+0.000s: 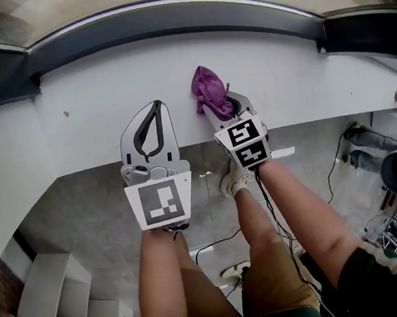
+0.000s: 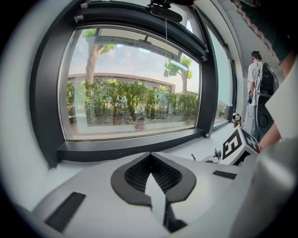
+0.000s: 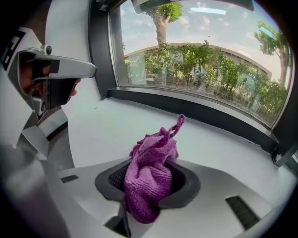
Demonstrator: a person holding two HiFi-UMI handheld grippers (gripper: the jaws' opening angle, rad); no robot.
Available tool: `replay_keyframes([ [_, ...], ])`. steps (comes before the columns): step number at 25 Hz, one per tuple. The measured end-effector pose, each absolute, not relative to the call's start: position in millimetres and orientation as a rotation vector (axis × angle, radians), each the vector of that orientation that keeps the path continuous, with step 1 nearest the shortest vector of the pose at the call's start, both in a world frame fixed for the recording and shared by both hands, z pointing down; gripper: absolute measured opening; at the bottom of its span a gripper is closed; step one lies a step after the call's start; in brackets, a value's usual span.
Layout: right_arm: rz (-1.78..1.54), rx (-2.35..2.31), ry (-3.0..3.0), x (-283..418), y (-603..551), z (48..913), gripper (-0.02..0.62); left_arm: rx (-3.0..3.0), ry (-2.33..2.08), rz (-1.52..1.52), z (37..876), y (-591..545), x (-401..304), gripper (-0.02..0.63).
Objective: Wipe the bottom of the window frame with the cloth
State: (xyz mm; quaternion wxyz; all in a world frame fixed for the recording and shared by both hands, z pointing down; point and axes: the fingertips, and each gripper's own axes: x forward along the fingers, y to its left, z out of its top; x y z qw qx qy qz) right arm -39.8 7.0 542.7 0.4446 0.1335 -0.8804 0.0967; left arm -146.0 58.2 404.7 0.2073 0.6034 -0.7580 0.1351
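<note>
A wide white window ledge [image 1: 79,123] runs under the long dark window frame [image 1: 174,18], with open room on both sides. Low on the left, a white shelf [image 1: 55,295] sits on the grey floor [image 1: 86,211]. The left gripper [image 1: 155,106] hangs over the ledge, jaws pressed together, holding nothing. Just beside it, the right gripper [image 1: 224,113] pinches the fuzzy purple cloth [image 1: 208,88] over the ledge, near the frame but apart from it.

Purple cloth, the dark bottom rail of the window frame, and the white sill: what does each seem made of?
Cloth: soft matte textile, likely microfibre; nubbly looped weave shows and it bunches limply.
Bottom rail: probably coated metal, dark grey, smooth satin, crisp straight edges; plastic possible.
Sill: smooth white hard surface, faint sheen; material unclear.
</note>
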Motion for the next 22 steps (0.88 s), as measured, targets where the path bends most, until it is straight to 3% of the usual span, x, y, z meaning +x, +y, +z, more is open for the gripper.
replay_keyframes([
  [22, 0.165, 0.128, -2.223, -156.4, 118.5, 540.0, 0.149, 1.489, -2.211, 0.315, 405.8, 171.5, -244.9, 0.005],
])
